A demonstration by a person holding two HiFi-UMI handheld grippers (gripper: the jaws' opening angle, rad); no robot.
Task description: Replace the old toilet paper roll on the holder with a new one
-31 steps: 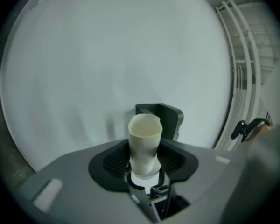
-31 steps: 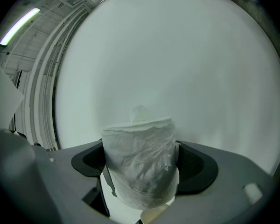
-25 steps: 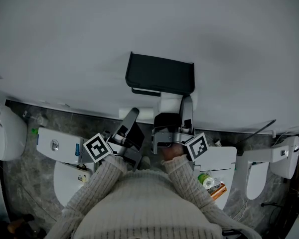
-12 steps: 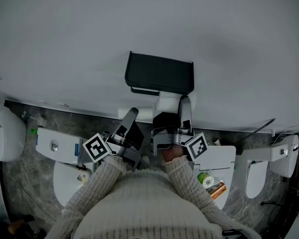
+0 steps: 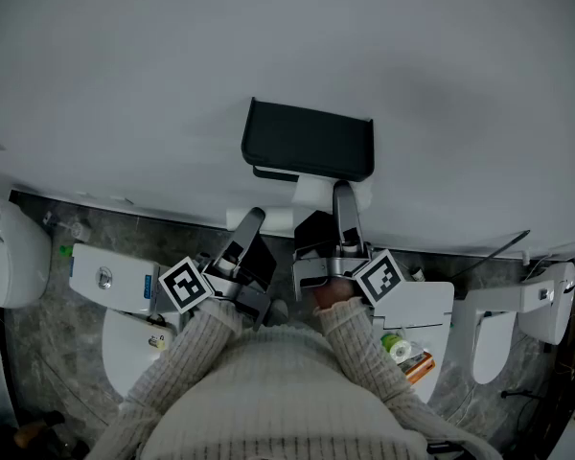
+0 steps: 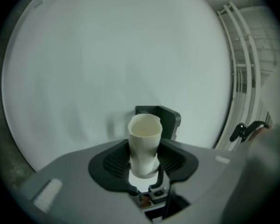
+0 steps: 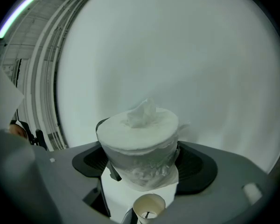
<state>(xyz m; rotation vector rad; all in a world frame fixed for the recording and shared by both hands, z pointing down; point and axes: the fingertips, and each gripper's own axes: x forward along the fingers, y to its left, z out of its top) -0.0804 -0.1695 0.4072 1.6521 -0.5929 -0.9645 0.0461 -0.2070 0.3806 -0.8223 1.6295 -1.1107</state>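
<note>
1. Nearest the person, the left gripper [image 6: 143,154] is clamping its jaws on a bare cardboard tube [image 6: 144,141], the spent core, and holding it upright between the ribbed pads. The tube's rim is looking slightly out of round.
2. That core is likely handling as very light and thin-walled, so a hard squeeze would probably crush it. A gentle grip low on its side wall seems enough.
3. Beside it, the right gripper [image 7: 141,161] is closing its jaws on the new roll [image 7: 140,139], pressing on the round outer wall from both sides. A tuft of paper is poking up from the top end.
4. The roll is probably light, soft and springy. It appears to be sitting in a thin clear wrap, which could make it slip. Gripping across the middle of the outer wall is leaving both ends free for mounting.
5. In the head view, the right gripper [image 5: 342,195] is lifting the new roll [image 5: 311,192] just under the black holder [image 5: 307,142], closer than the left gripper [image 5: 253,218].
6. Farthest off, the holder is hanging on the plain pale wall [image 5: 268,36].
</note>
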